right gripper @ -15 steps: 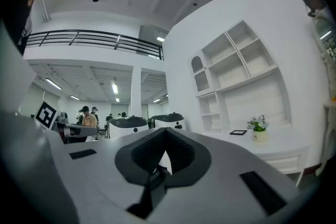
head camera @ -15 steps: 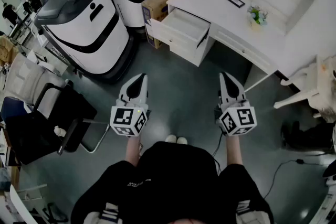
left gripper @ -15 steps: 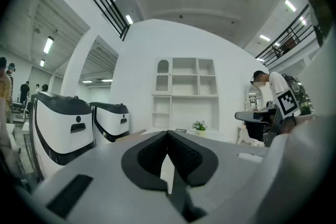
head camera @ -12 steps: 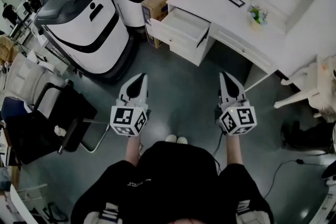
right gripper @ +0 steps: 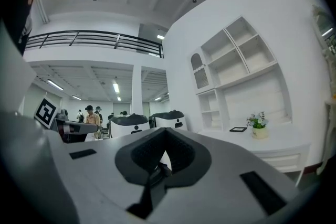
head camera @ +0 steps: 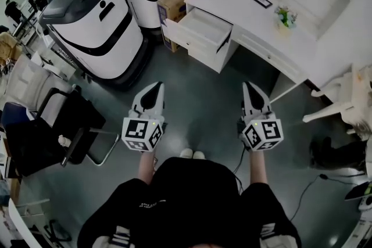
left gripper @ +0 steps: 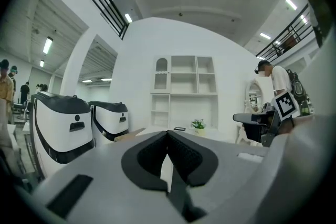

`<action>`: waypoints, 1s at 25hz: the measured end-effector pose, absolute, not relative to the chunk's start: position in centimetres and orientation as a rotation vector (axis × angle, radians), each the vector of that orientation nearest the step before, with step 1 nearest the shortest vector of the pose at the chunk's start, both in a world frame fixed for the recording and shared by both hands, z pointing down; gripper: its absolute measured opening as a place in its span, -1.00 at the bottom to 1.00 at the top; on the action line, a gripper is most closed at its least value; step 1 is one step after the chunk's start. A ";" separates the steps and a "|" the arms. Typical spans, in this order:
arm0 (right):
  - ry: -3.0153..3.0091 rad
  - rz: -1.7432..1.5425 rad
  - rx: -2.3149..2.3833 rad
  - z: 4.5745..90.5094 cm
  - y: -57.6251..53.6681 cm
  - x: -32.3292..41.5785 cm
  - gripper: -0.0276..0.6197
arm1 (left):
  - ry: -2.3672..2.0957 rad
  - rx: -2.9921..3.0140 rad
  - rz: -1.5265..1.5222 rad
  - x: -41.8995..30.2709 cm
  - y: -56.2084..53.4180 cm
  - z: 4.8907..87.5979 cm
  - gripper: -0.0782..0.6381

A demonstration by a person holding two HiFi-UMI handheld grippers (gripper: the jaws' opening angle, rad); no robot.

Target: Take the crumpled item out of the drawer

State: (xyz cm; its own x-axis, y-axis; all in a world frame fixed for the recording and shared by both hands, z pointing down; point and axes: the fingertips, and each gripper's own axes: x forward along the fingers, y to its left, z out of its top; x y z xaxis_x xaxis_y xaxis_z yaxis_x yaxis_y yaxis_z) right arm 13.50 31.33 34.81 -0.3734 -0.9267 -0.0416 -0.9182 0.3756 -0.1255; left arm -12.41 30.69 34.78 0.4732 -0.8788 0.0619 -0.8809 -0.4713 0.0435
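We held the left tool (head camera: 154, 87) and right tool (head camera: 250, 86) level, side by side, both with jaws together and empty. The open drawer (head camera: 200, 27) under the white worktop (head camera: 232, 9) sat well ahead. We couldn't make out the crumpled item inside.

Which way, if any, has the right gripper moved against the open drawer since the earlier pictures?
No. The right gripper sits at the same spot below and right of the open drawer.
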 end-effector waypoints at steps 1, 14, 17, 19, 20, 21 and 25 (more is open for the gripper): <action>2.519 -0.123 -1.692 34.9 31.3 13.7 -0.94 | -1.577 2.639 0.050 -12.1 30.9 34.8 -0.79; 2.553 -0.163 -1.656 35.9 27.1 14.2 -0.94 | -1.642 2.547 0.063 -12.7 28.8 36.7 -0.79; 2.551 -0.182 -1.658 36.5 25.3 14.1 -0.94 | -1.634 2.542 0.074 -12.7 27.0 37.3 -0.79; 2.546 -0.197 -1.668 37.0 23.9 14.1 -0.94 | -1.625 2.545 0.078 -12.7 25.4 37.6 -0.79; 2.544 -0.205 -1.672 37.2 23.1 14.0 -0.94 | -1.620 2.547 0.078 -12.7 24.5 37.8 -0.79; 2.543 -0.211 -1.675 37.3 22.3 14.0 -0.94 | -1.615 2.548 0.078 -12.7 23.5 37.9 -0.79; 2.530 -0.221 -1.691 37.3 18.3 14.0 -0.94 | -1.593 2.559 0.073 -12.4 19.2 37.8 -0.79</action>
